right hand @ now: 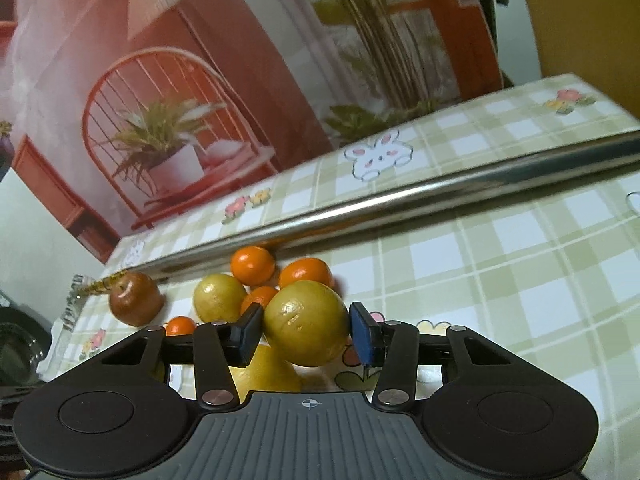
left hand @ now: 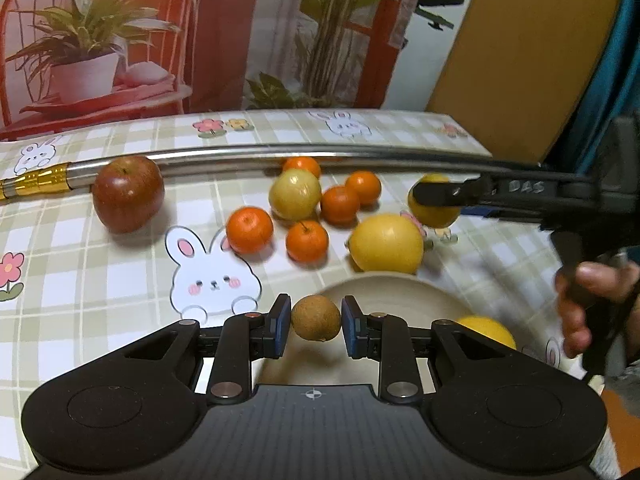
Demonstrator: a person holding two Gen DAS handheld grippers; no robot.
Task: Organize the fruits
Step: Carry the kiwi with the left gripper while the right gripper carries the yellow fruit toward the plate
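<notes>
right now the left gripper (left hand: 316, 326) is clamped on a small brown round fruit (left hand: 316, 319), pads pressed to both its sides, and it hangs just over the near rim of the pale bowl (left hand: 384, 284); the bowl lies straight ahead and slightly right, so the drop looks like a short push forward. one yellow fruit (left hand: 486, 330) already sits in the bowl at its right side, leaving bare floor on the left, which i'd judge the safer spot. the round fruit has no long axis to worry about. just past the bowl's far rim rests a lemon (left hand: 386, 243), close enough to be nudged if the move overshoots. the right gripper (right hand: 306, 334) is closed around a yellow-green fruit (right hand: 306, 322), lifted off the checked tablecloth (right hand: 500, 280) to the right of the pile, farther from the bowl than the left. beyond lie tangerines (left hand: 307, 241), a second yellow-green fruit (left hand: 295, 195) and a red apple (left hand: 128, 194) well to the left, all short of the metal pole (left hand: 240, 154) across the table
</notes>
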